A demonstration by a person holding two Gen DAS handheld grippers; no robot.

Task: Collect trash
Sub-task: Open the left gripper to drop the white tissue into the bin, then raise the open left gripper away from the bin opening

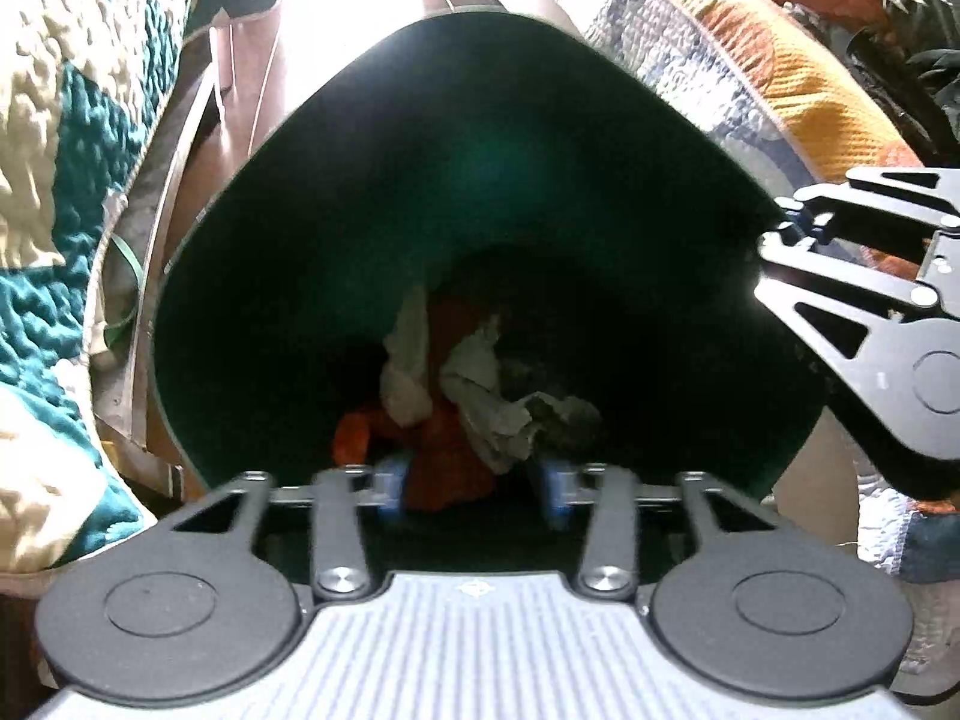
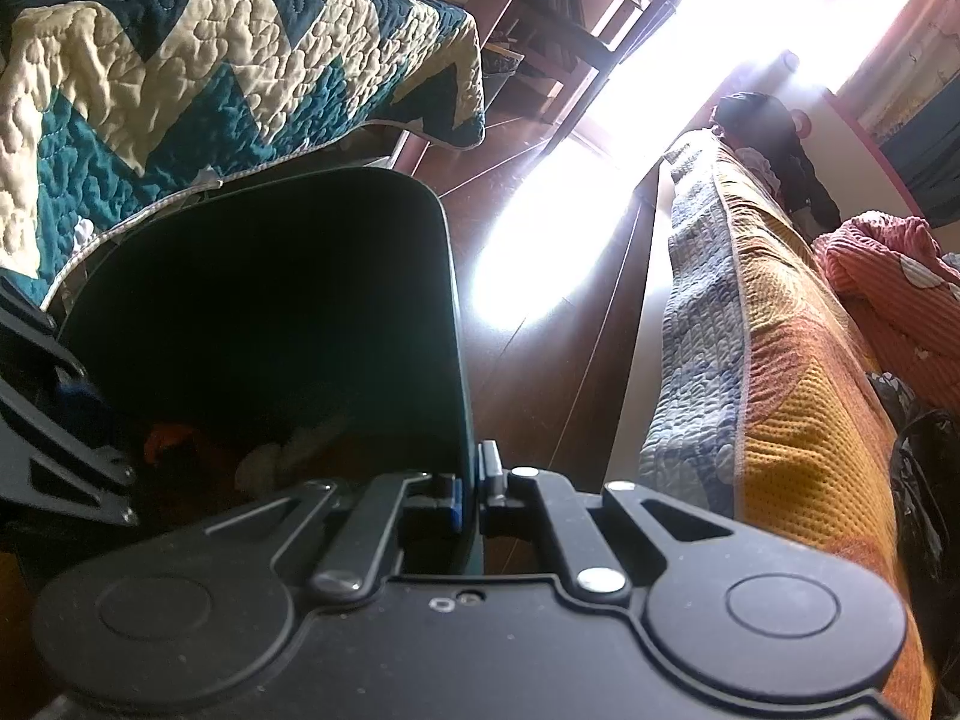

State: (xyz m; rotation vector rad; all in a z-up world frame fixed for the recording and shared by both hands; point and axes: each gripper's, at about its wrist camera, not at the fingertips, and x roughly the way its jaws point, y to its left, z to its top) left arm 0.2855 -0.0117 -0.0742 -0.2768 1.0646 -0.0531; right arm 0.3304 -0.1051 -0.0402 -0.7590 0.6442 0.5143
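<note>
Your right claw (image 2: 470,489) pinched the dark green bin (image 1: 360,192) wall at its 3 o'clock rim, while your left claw (image 1: 474,489) hung spread over crumpled trash (image 1: 480,396) inside.

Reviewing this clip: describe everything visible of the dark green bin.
The bin is dark green, smooth, thin-walled, plastic-looking, with a rounded-corner rim. It stands on the brown floor between two quilted beds. The right gripper is shut on its rim wall, one finger inside and one outside. The left gripper hangs open over its mouth. At the bottom lie crumpled pale paper and something orange.
</note>
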